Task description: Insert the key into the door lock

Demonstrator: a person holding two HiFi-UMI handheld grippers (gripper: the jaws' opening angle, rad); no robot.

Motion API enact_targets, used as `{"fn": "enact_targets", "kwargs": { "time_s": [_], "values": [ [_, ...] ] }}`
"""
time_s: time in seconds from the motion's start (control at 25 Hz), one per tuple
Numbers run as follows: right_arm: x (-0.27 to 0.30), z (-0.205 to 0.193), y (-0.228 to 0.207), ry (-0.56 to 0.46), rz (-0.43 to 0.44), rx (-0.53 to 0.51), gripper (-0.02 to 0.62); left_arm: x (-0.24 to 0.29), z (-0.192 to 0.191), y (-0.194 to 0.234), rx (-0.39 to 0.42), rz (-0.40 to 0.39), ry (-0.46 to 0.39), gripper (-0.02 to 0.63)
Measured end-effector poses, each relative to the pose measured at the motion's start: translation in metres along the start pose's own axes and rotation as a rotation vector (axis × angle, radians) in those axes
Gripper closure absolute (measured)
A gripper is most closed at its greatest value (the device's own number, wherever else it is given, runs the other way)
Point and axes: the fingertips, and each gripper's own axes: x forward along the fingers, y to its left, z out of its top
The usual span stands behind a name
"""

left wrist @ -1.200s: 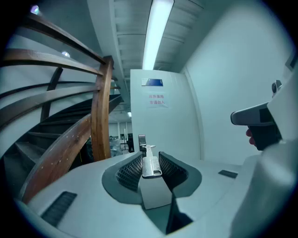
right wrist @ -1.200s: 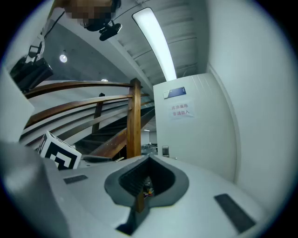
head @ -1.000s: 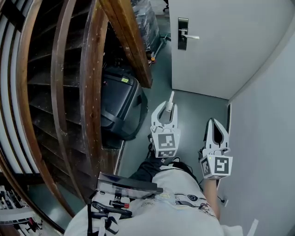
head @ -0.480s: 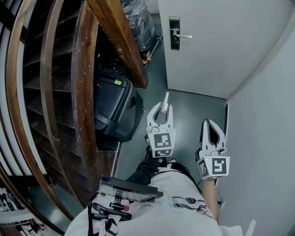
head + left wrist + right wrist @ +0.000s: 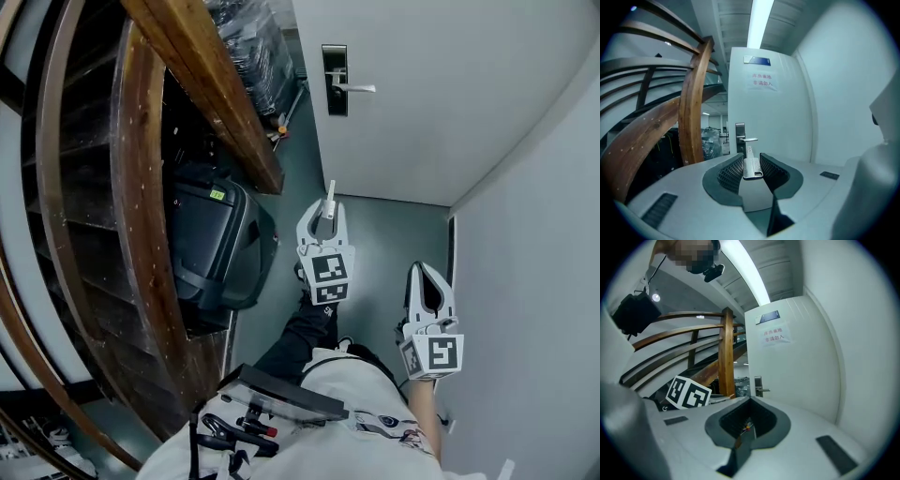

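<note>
Though apart, 2 tools [image 5: 326,221] [image 5: 425,269], 1 key [image 5: 328,198]

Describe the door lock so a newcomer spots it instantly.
Find the white door ahead, right of the wooden staircase. On its left edge sits the door lock, a tall dark plate; it alone carries a silver lever handle.

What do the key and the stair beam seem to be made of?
The key looks like metal: silvery, with a dull sheen. The stair beam seems to be varnished wood: brown, with visible grain and glossy highlights.
</note>
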Motion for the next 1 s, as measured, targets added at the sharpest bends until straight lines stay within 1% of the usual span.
{"fn": "enact_targets", "kwargs": {
  "time_s": [0.16, 0.36, 0.44, 0.56, 0.76, 1.0],
  "values": [
    [0.062, -0.007, -0.015, 0.023, -0.014, 0.0, 0.589, 0.076, -0.002, 0.02, 0.004, -0.014, 0.015, 0.489],
    [0.151, -0.013, -0.025, 0.078, -0.001, -0.017, 0.589, 0.174, -0.011, 0.043, 0.001, -0.043, 0.039, 0.489],
    [0.184, -0.014, -0.025, 0.083, 0.01, -0.007, 0.589, 0.21, -0.018, 0.05, 0.014, -0.065, 0.044, 0.489],
    [0.227, -0.023, -0.029, 0.092, 0.021, -0.029, 0.589, 0.262, -0.025, 0.058, 0.032, -0.085, 0.038, 0.489],
    [0.262, -0.045, -0.04, 0.074, 0.036, -0.034, 0.589, 0.322, -0.039, 0.06, 0.033, -0.089, 0.009, 0.489],
    [0.276, -0.085, -0.068, 0.087, 0.026, -0.074, 0.589, 0.364, -0.059, 0.051, 0.015, -0.076, -0.017, 0.489]
  ]
}}
